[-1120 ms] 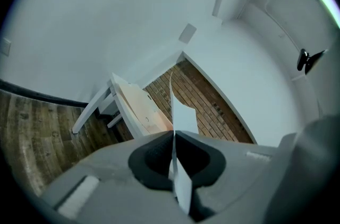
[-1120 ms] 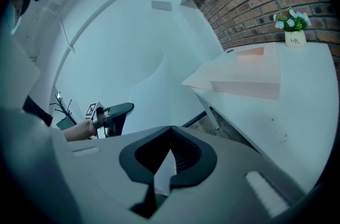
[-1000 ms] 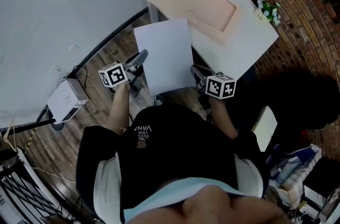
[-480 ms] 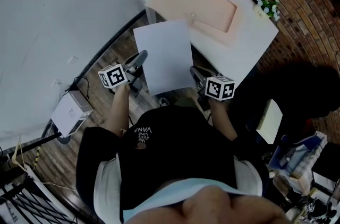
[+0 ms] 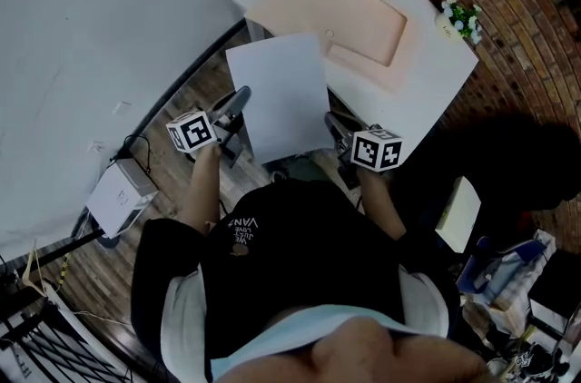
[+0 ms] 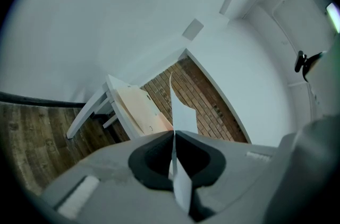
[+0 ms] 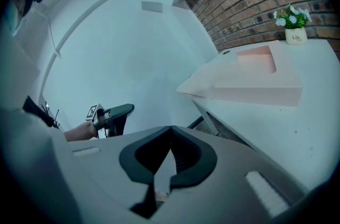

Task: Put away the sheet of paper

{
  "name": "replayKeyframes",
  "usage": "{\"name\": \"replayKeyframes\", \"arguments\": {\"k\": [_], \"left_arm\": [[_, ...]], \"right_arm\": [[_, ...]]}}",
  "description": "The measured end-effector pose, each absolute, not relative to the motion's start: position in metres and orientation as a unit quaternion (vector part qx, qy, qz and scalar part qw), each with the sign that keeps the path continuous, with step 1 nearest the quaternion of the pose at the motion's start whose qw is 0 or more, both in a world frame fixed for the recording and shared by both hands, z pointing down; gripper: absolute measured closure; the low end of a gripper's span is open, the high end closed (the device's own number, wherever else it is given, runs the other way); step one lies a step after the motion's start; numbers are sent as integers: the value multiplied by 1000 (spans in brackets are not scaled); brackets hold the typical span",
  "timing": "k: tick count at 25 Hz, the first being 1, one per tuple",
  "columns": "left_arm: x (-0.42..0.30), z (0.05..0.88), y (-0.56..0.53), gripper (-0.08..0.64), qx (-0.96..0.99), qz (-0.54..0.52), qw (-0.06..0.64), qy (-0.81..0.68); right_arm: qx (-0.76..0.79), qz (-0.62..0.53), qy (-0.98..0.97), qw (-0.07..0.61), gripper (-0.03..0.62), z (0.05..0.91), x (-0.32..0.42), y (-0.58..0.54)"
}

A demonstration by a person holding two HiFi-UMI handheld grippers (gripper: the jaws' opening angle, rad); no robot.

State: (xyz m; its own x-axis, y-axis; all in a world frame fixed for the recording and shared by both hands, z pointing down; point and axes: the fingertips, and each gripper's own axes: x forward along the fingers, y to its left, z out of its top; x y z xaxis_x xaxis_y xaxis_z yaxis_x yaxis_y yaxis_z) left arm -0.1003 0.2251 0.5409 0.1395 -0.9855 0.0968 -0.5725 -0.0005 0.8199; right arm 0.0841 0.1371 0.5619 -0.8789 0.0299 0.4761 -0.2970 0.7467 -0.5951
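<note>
The white sheet of paper [image 5: 280, 95] hangs flat in the air between my two grippers, its far edge over the near corner of the white table [image 5: 427, 86]. My left gripper [image 5: 243, 97] is shut on the sheet's left edge; in the left gripper view the paper [image 6: 182, 111] runs edge-on through the closed jaws [image 6: 173, 134]. My right gripper [image 5: 332, 122] is shut on the right edge, and the paper [image 7: 163, 167] shows inside its jaws [image 7: 171, 128]. A pink open folder [image 5: 349, 9] lies on the table just beyond the sheet.
A small potted plant [image 5: 461, 16] stands at the table's right corner by the brick wall. A white box [image 5: 116, 195] with cables sits on the wood floor at left. Bags and clutter [image 5: 499, 281] lie at lower right. The left gripper [image 7: 114, 114] shows in the right gripper view.
Both grippers have carried the sheet a little towards the table; its far edge now lies closer to the pink folder. Both grips are unchanged.
</note>
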Motion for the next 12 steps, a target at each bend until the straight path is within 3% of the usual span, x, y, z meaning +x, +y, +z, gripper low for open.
{"name": "replayKeyframes", "arguments": {"k": [12], "left_arm": [[-129, 542, 150, 560, 648, -270, 375, -606]], "right_arm": [[61, 345, -906, 239, 592, 564, 53, 60]]}}
